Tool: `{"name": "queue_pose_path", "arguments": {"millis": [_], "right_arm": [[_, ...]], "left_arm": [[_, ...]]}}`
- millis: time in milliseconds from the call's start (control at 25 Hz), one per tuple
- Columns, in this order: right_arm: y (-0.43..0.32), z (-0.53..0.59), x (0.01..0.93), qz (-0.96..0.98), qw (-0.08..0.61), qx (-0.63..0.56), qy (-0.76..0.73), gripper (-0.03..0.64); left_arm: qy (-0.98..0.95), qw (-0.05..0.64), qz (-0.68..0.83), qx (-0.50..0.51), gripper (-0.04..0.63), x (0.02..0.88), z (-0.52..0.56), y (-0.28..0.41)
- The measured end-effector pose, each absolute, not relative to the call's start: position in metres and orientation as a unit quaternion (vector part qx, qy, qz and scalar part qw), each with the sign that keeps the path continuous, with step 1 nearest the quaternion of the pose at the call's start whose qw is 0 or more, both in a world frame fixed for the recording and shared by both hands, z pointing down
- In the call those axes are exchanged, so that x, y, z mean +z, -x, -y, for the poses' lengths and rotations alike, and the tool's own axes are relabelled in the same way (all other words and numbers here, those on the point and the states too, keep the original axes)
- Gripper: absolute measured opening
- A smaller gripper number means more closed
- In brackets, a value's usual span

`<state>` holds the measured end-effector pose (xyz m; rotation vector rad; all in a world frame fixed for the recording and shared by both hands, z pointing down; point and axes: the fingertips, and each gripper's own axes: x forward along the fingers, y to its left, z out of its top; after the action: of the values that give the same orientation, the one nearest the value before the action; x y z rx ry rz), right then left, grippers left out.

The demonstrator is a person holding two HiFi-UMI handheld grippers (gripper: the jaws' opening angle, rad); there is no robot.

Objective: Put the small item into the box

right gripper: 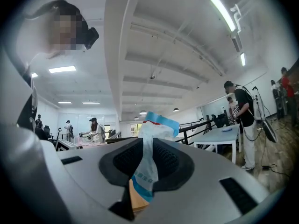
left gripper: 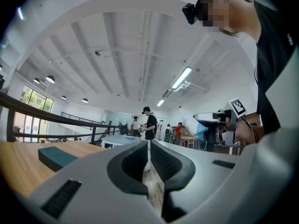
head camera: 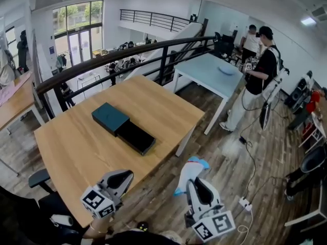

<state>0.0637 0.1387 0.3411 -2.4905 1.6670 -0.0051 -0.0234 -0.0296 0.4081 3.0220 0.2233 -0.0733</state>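
One white-and-blue packet (head camera: 189, 171) is pinched in the right gripper (right gripper: 148, 155). The left gripper (left gripper: 148, 160) is closed and empty. The box (head camera: 122, 127) lies on the wooden table (head camera: 71, 142).

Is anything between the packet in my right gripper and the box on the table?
Nothing visible. The packet in the right gripper faces only bare table before the box; left gripper sits aside.

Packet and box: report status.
Right tool shut on packet, off the table's near edge. Left tool shut, empty. Box on table, drawer slid out. Nothing in the way.
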Motion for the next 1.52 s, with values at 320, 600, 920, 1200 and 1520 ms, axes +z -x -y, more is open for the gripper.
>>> {"name": "queue_pose_path", "arguments": {"millis": [320, 600, 920, 1200, 1520], "right_arm": [[-0.063, -0.114, 0.343, -0.572, 0.068, -0.013, 0.817, 0.073], [-0.07, -0.089, 0.345, -0.595, 0.066, -0.013, 0.801, 0.074], [-0.097, -0.048, 0.347, -0.632, 0.081, -0.019, 0.771, 0.074], [-0.136, -0.013, 0.35, -0.667, 0.087, -0.025, 0.74, 0.074], [-0.176, 0.028, 0.36, -0.699, 0.099, -0.037, 0.708, 0.073]], "left_arm": [[-0.997, 0.06, -0.053, -0.022, 0.029, 0.41, 0.048, 0.034], [-0.998, 0.06, -0.018, -0.03, 0.029, 0.412, 0.069, 0.042], [-0.997, 0.05, 0.041, -0.029, 0.029, 0.407, 0.102, 0.037], [-0.995, 0.044, 0.09, -0.024, 0.029, 0.407, 0.125, 0.012], [-0.991, 0.034, 0.131, -0.014, 0.029, 0.41, 0.149, -0.014]]}}
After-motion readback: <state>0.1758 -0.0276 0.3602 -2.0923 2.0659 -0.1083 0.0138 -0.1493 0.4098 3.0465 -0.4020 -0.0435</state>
